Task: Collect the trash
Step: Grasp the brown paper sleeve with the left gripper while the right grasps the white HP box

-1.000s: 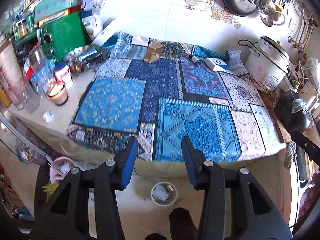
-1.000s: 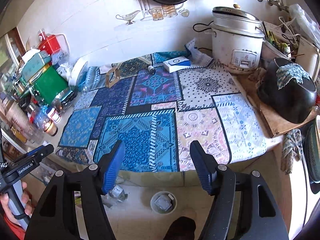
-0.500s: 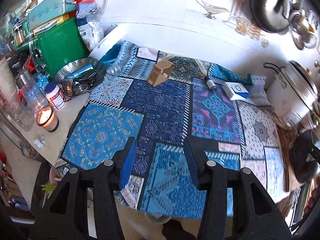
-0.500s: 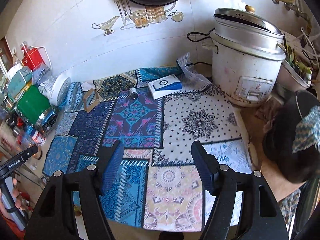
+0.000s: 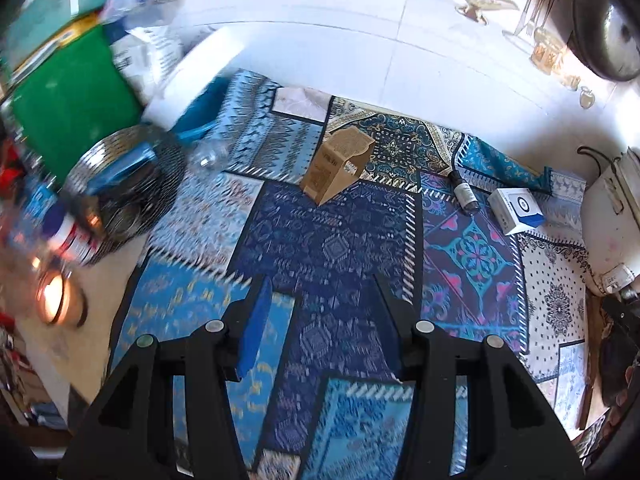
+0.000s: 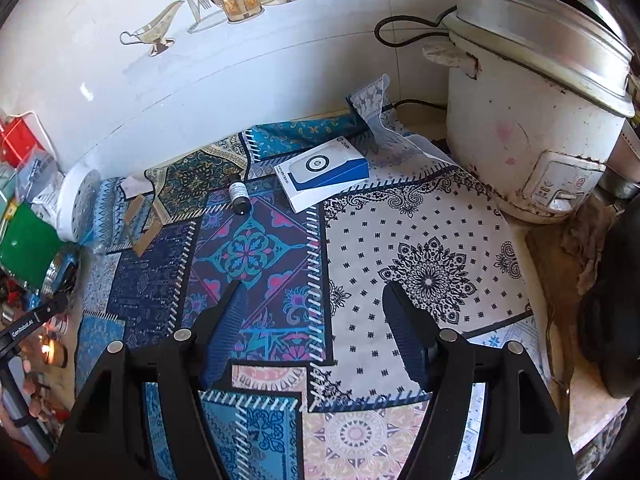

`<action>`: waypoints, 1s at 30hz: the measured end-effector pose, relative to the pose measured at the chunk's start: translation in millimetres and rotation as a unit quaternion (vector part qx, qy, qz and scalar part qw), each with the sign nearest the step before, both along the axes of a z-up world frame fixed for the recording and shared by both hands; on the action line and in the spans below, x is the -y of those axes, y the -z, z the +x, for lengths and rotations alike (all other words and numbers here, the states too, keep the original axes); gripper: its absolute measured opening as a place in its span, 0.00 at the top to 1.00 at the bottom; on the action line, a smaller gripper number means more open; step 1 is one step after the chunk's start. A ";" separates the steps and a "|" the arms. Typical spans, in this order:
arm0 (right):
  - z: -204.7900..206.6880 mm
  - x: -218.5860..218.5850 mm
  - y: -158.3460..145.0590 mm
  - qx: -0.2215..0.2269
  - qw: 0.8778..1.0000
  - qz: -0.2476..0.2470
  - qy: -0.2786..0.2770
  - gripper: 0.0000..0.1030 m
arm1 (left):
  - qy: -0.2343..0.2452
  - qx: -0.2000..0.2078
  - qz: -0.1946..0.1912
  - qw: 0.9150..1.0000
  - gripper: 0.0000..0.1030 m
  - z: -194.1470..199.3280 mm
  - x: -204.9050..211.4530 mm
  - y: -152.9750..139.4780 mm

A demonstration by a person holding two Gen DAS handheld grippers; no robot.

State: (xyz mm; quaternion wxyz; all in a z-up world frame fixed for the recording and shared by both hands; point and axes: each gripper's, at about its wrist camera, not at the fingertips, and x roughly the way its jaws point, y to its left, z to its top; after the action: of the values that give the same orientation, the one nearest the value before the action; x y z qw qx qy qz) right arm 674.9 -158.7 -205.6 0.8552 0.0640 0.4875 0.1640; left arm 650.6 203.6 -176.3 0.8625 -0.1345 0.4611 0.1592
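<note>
Hovering over the patterned cloth (image 5: 328, 248) on the surface, left gripper (image 5: 320, 312) and right gripper (image 6: 316, 320) both stand released and empty, with carton (image 5: 340, 164), vial (image 6: 239, 196) and box (image 6: 324, 176) lying ahead by the wall.

You had a patchwork tablecloth (image 5: 332, 248) of blue, teal, purple and white ornamental panels under you. On it lay a brown cardboard box (image 5: 338, 164), a dark bottle with a white label (image 6: 239, 196) and a white-and-blue box (image 6: 324, 174); the rice cooker (image 6: 528, 120) was white.
</note>
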 end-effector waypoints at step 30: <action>218.6 -113.9 91.3 -0.061 0.961 -0.064 0.261 0.17 | 0.156 -0.059 -0.002 0.986 0.37 203.4 -65.1 88.4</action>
State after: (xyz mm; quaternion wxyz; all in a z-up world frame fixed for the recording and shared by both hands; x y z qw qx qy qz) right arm 893.5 -44.8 -296.9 0.8395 0.1439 0.5142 -0.1010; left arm 853.9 268.7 -264.7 0.8478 -0.0525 0.5269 0.0292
